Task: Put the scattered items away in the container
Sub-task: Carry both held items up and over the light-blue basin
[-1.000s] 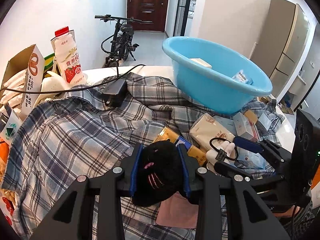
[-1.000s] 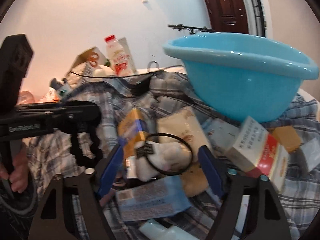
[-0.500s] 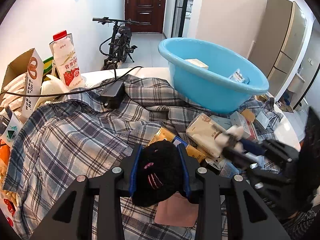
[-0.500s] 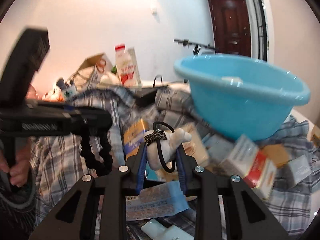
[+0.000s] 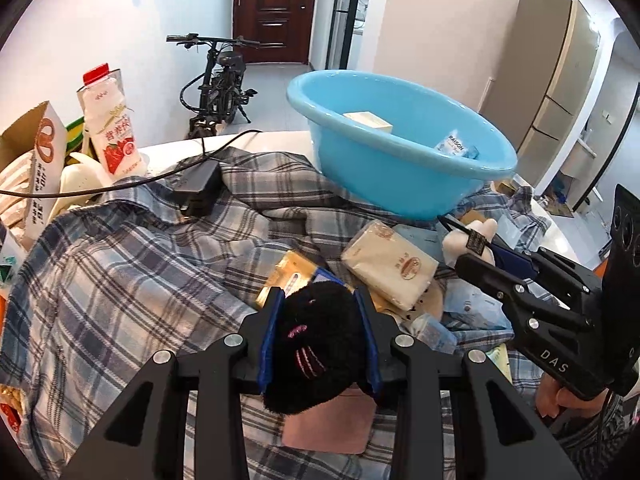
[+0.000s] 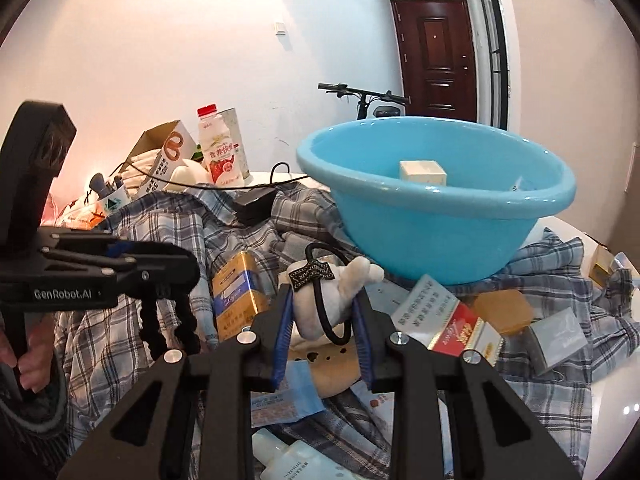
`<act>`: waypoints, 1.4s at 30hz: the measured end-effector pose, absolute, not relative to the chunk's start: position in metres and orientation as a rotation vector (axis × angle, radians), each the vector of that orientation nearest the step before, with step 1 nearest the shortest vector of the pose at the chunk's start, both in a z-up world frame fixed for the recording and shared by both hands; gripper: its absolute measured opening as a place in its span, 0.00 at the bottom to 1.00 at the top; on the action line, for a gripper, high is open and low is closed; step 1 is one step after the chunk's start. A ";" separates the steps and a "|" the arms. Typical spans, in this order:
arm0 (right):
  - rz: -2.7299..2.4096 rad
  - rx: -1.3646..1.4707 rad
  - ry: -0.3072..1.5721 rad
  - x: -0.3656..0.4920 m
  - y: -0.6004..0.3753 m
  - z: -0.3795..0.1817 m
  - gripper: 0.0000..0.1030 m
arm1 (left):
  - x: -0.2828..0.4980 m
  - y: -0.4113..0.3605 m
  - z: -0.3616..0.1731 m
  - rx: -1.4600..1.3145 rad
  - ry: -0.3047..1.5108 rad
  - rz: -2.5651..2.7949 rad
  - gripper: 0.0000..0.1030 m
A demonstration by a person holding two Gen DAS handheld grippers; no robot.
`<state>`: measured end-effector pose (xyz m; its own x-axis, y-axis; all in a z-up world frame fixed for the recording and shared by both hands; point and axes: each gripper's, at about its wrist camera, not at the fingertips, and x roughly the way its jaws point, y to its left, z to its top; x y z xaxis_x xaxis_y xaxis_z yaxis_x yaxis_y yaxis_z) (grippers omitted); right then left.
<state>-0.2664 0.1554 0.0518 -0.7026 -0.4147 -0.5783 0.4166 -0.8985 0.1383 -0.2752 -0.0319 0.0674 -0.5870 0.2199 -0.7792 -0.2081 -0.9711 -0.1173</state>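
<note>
My left gripper is shut on a black plush toy with pink stitching, held above the plaid shirt. My right gripper is shut on a white plush toy with a black hair band around it, lifted a little above the clutter; it also shows in the left wrist view. The blue basin stands just beyond, holding a cream box and a small packet.
Loose packets and boxes lie below the basin: a cream pack, a yellow-blue box, a red-white box. A black power adapter with cable, a milk bottle and a carton are at the back left.
My right gripper closed on the white plush toy and lifted it off the pile toward the basin. My left gripper still holds the black plush and rose slightly.
</note>
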 end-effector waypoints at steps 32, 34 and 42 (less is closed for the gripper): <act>-2.753 0.755 -0.086 -0.249 0.218 0.169 0.27 | -0.269 0.049 0.153 -1.060 0.121 2.630 0.35; -2.764 0.737 -0.107 -0.253 0.224 0.179 0.27 | -0.274 0.055 0.162 -1.040 0.130 2.633 0.35; -2.812 0.705 -0.175 -0.275 0.242 0.199 0.28 | -0.283 0.065 0.184 -0.965 0.150 2.627 0.35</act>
